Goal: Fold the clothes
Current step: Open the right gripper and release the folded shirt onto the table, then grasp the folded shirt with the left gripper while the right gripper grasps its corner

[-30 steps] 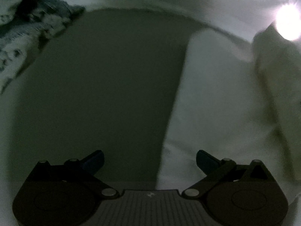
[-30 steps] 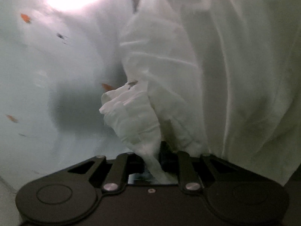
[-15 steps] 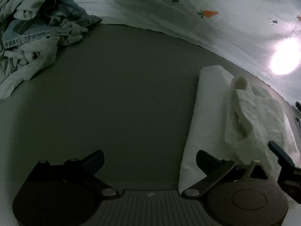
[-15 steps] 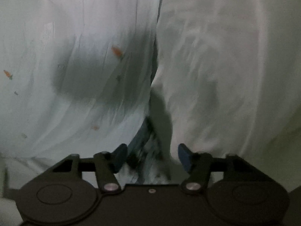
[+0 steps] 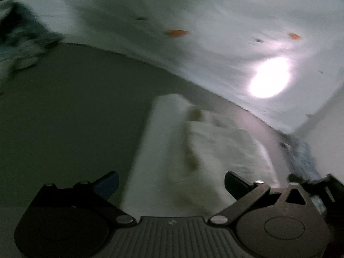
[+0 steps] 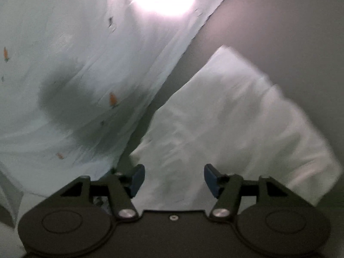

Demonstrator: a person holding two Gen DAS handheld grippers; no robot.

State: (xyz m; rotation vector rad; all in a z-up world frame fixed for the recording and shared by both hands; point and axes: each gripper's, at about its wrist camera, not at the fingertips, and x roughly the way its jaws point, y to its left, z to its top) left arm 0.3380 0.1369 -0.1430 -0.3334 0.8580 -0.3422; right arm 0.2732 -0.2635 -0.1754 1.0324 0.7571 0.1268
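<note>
Both handheld grippers hang with jaws spread wide and nothing between them above a folded white garment (image 5: 172, 150) lying on a dull grey-green mat (image 5: 64, 118). Seen from the left wrist, the left gripper (image 5: 171, 182) sits low in frame, its blue-tipped fingers (image 5: 107, 182) parted, the left one over bare mat and the right one over the cloth. The garment runs as a long pale strip from 6 o'clock up toward 12 o'clock, a rumpled, thicker layer resting along its 3 o'clock side; motion blur hides the finer creases.

A pale sheet printed with small orange carrots (image 5: 175, 33) fills the far ground from 10 to 2 o'clock, with a bright glare of light (image 5: 269, 77) on it at 2 o'clock. A heap of bluish, denim-like clothes (image 5: 19, 43) lies at 10 o'clock, on the edge where the mat meets the sheet. At 4 o'clock a dark piece of hardware and a patch of blue cloth show, too blurred to name.

From the right wrist, the right gripper (image 6: 174, 179) hovers over the near end of the same white garment (image 6: 236, 133), which stretches away toward 1 o'clock. The carrot sheet (image 6: 75, 75) lies at 9 to 11 o'clock, a strip of mat between it and the cloth.
</note>
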